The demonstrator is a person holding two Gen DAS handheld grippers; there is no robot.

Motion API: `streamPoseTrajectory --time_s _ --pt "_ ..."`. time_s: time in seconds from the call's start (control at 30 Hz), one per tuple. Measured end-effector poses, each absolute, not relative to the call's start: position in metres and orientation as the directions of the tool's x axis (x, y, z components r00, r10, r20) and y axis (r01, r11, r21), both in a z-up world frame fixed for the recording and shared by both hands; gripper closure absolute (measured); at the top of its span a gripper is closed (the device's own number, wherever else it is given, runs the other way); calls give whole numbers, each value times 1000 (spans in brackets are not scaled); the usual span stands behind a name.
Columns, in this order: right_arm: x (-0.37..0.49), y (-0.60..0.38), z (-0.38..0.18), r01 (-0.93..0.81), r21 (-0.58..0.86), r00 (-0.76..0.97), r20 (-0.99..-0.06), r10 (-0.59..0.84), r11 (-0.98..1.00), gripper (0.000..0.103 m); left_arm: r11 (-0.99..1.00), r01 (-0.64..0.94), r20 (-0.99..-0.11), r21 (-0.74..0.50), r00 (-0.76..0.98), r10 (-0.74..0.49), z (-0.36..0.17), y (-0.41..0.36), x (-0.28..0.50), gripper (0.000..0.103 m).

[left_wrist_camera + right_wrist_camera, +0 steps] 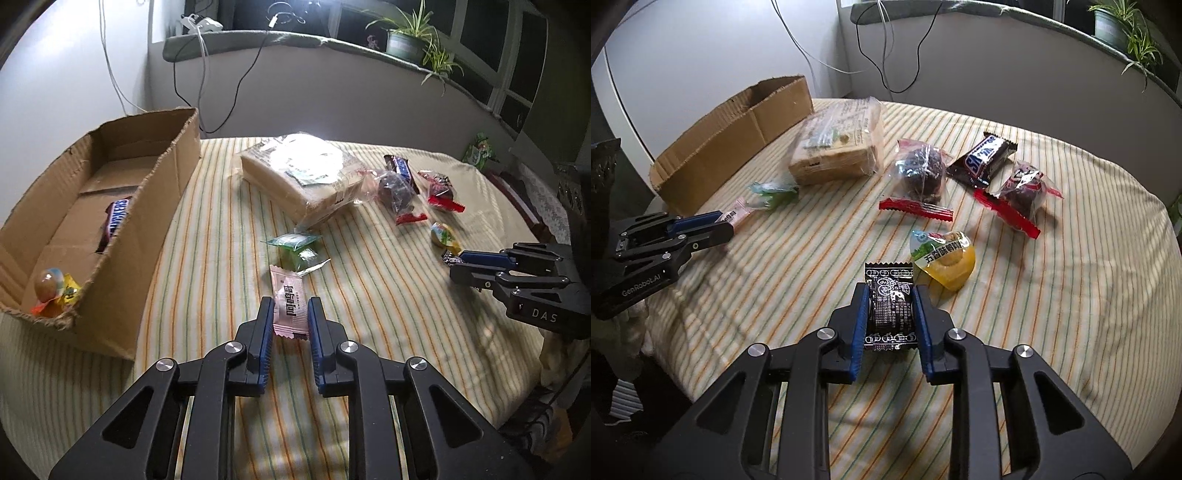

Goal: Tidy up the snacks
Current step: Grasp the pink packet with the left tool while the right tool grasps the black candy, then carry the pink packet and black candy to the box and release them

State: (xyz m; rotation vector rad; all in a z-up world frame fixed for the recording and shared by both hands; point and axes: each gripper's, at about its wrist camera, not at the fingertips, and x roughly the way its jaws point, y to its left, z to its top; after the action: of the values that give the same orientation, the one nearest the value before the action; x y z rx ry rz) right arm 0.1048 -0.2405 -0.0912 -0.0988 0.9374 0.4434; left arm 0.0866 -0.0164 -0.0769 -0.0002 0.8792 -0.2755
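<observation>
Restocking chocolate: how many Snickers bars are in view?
2: one Snickers bar lies in the cardboard box; the other sits on the tablecloth between two clear-wrapped dark snacks. More may be hidden.

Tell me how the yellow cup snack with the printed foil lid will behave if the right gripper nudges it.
The yellow cup snack lies tipped on its side beside the black packet, so a nudge would probably roll or pivot it on its rounded wall. The glossy plastic looks slippery and likely stiff. It seems light, so it may skid on the striped tablecloth.
</observation>
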Motion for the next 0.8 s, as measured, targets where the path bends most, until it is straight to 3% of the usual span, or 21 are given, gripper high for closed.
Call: streamPoseTrajectory --time_s 0.8 --pt "112 -174 -26 -512 80 569 -715 407 856 78 981 137 -678 -136 709 -193 -32 51 85 87"
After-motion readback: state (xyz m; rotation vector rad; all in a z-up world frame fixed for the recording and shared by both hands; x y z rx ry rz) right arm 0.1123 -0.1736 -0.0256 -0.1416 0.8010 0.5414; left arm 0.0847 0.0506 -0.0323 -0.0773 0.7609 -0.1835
